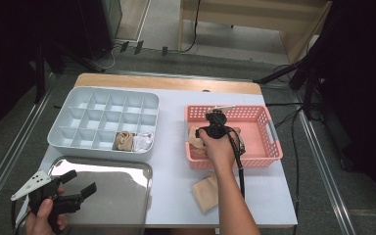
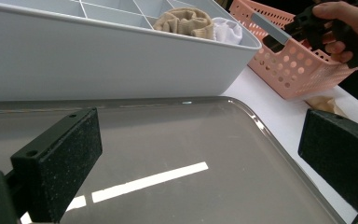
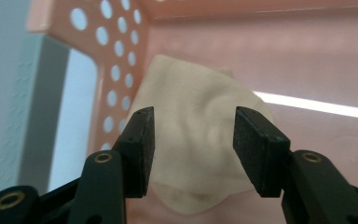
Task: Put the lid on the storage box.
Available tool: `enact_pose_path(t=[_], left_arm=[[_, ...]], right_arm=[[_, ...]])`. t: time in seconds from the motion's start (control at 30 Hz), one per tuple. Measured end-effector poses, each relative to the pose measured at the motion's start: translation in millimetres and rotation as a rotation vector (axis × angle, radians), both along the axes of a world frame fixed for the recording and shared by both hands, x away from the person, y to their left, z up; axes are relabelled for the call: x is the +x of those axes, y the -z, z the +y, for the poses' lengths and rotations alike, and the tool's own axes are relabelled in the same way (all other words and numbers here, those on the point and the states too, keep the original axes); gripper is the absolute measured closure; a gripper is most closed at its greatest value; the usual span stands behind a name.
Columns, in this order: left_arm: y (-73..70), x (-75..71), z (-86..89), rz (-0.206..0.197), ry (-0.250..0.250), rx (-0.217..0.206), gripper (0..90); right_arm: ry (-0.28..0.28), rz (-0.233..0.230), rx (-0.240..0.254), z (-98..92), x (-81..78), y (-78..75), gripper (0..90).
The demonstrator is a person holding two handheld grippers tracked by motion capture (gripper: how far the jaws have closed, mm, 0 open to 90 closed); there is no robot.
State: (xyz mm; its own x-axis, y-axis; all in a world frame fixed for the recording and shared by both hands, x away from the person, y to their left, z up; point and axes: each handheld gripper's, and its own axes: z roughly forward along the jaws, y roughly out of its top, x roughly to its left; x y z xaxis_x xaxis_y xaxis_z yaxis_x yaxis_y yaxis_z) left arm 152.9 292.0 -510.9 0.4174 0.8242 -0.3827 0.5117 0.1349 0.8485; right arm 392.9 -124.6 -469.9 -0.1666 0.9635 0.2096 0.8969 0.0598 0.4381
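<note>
- While your left gripper (image 1: 81, 183) idles open at 7 o'clock over the tray (image 1: 127, 196), your right gripper (image 1: 214, 122) dips into the basket (image 1: 269, 147).
- Left gripper view: jaws wide above the tray (image 2: 168, 140).
- Right gripper view: jaws parted, sock (image 3: 191, 135) between them, not pinched.

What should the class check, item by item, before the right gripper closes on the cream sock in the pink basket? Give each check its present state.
1. Right gripper jaws apart enough to take cloth: ok.
2. Cream sock sits in line with the gap between the jaws: ok.
3. Pads already pressing on the sock: not ok, a gap shows on both sides.
4. Pink basket wall clear of the jaws: ok, the holed wall stands to the side.
5. Free cells in the grey divided organiser: ok, most are empty.
6. Left gripper out of the way, open over the metal tray: ok.
</note>
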Motion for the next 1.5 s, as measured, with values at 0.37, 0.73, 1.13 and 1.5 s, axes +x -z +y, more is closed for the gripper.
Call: enact_pose_path(t=[0.37, 0.73, 1.13, 1.5], left_arm=[[1.7, 2.3, 0.1, 0.010, 0.001, -0.002, 0.0], [1.3, 1.6, -1.1, 0.009, 0.001, 0.002, 0.0], [-1.4, 1.6, -4.1, -0.001, -0.005, 0.016, 0.0], [-0.9, 0.4, -15.1, -0.003, 0.017, 0.041, 0.0]], right_arm=[[-0.060, 0.162, -0.213, 18.1, 14.4, 10.9, 59.9], [-0.009, 0.026, -0.188, 4.0, 5.1, 0.3, 88.6], [0.032, -0.232, -0.022, -30.0, -31.5, -26.0, 88.7], [0.006, -0.502, 0.118, -54.6, -70.2, -30.4, 88.5]])
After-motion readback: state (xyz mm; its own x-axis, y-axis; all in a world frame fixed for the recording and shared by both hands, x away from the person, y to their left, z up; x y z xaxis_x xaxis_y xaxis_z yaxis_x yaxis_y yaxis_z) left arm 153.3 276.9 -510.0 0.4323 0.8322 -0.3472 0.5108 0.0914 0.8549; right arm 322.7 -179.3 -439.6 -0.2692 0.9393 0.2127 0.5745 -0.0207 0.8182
